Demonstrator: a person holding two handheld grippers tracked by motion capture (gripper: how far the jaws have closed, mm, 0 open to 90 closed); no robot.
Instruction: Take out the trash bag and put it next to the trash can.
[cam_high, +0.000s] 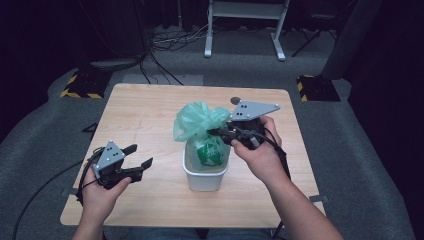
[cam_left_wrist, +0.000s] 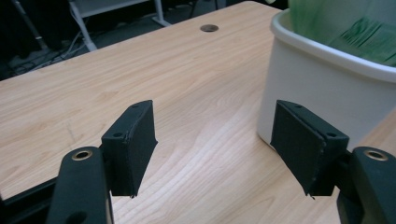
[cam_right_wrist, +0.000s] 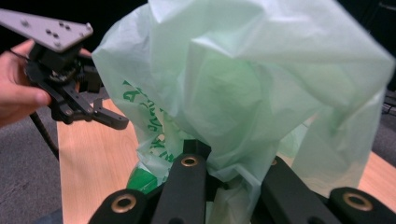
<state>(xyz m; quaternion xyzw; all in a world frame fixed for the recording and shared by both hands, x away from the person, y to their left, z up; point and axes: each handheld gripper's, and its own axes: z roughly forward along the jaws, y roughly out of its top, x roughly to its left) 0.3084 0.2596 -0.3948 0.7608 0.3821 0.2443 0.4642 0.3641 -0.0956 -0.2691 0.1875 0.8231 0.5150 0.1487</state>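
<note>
One green plastic bag (cam_high: 199, 121), one white bin (cam_high: 205, 176), one wooden table (cam_high: 145, 112), two tongs: left tongs (cam_high: 139, 157), right tongs (cam_high: 220, 132).

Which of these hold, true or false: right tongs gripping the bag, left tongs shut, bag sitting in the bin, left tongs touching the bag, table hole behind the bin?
1. The right tongs are shut on the green bag. True: the right gripper view shows its gathered neck pinched between the jaws.
2. The left tongs are shut. False: the jaws stand wide apart with bare table between them.
3. The bag sits in the white bin. True: its lower part is inside the bin.
4. The left tongs touch the bag. False: they are held apart from it, to the bin's left.
5. A round hole in the table lies beyond the bin. True.
</note>
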